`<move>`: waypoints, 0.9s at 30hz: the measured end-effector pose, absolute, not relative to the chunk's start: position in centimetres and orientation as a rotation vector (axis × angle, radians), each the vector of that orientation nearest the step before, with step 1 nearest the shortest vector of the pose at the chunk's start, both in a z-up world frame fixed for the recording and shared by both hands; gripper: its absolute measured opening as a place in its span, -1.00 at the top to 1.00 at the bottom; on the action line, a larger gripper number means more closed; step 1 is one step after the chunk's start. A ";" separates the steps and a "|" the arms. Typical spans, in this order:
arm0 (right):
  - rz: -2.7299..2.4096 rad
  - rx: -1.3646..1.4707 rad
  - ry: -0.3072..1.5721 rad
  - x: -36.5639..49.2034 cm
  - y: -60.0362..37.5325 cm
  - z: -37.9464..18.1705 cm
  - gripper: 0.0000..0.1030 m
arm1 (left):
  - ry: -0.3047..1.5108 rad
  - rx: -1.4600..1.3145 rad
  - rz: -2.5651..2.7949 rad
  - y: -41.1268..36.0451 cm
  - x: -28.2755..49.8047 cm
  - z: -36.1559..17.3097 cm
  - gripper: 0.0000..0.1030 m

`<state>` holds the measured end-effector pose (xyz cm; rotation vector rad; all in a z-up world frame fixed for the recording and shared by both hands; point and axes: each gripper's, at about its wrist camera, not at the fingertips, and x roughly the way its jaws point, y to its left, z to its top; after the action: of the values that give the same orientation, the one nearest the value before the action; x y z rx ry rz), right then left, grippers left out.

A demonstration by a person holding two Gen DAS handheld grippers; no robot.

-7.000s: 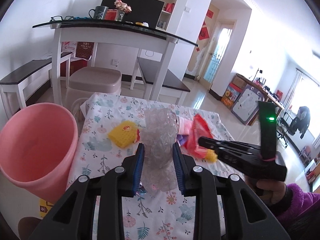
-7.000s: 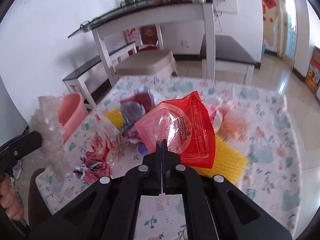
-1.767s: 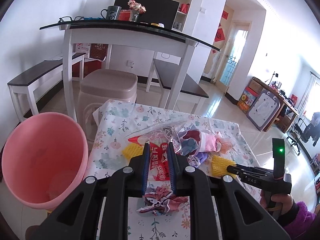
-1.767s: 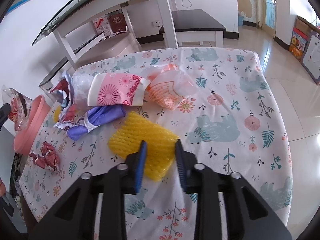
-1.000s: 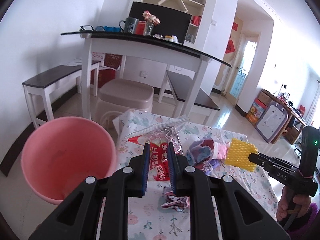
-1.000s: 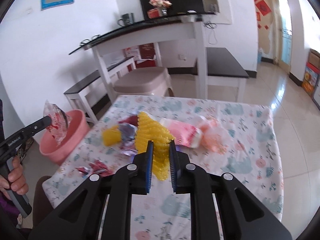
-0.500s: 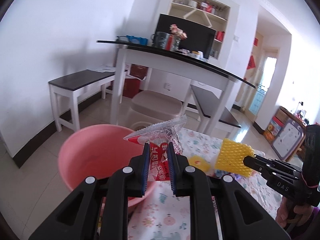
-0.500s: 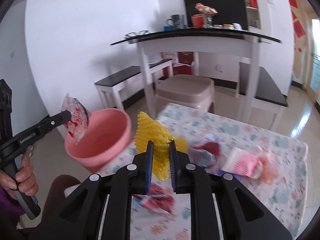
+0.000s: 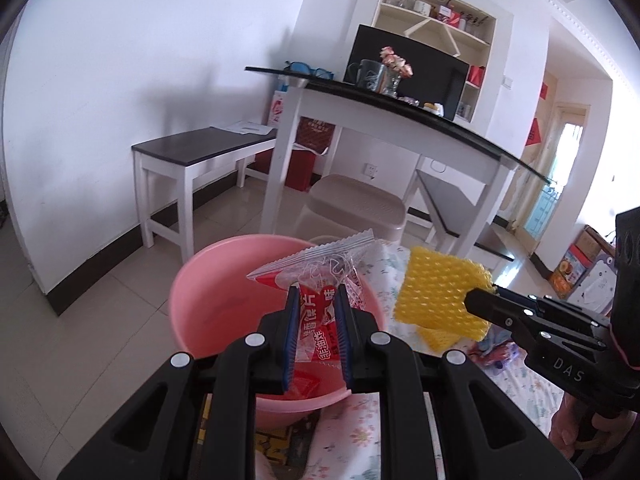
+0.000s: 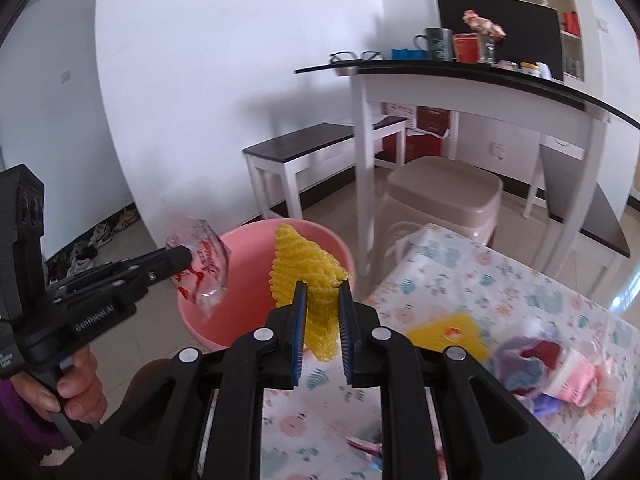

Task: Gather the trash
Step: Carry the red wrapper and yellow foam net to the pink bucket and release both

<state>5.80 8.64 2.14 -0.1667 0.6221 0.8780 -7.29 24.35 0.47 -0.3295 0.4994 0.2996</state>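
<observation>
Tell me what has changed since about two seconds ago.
The right gripper, then open over the yellow foam net on the table, has shut on it and carried it toward the pink bucket. The left gripper has swung over the bucket too, jaws still shut on the red-and-clear wrapper.

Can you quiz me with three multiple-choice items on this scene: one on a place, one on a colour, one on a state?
1. Where is the wrapper that the left gripper holds?
A. over the bucket
B. on the bench
C. on the stool

2. What colour is the foam net in the right gripper?
A. blue
B. yellow
C. green

3. How do the right gripper's fingers stand?
A. wide open, empty
B. resting on the table
C. shut on the foam net

Answers: 1 A, pink rim shows behind the wrapper; 2 B, plainly yellow in both views; 3 C, the net sits pinched between the pads.
</observation>
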 end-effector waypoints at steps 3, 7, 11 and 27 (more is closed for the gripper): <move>0.899 -0.192 0.634 5.6 10.3 1.5 0.70 | 0.522 -0.336 0.327 25.3 -7.2 -0.6 0.68; 0.916 -0.216 0.666 5.7 12.2 0.6 0.70 | 0.551 -0.348 0.359 26.4 -7.2 -1.9 0.68; 0.923 -0.225 0.703 6.1 13.7 -0.5 0.70 | 0.577 -0.350 0.375 27.4 -7.0 -3.1 0.68; 0.935 -0.220 0.823 7.2 15.7 -3.3 0.58 | 0.611 -0.380 0.422 28.8 -6.4 -4.7 0.46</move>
<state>7.25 15.71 -3.29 -0.2196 0.8233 0.9345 -6.44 28.77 -4.74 -0.3801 0.6105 0.4222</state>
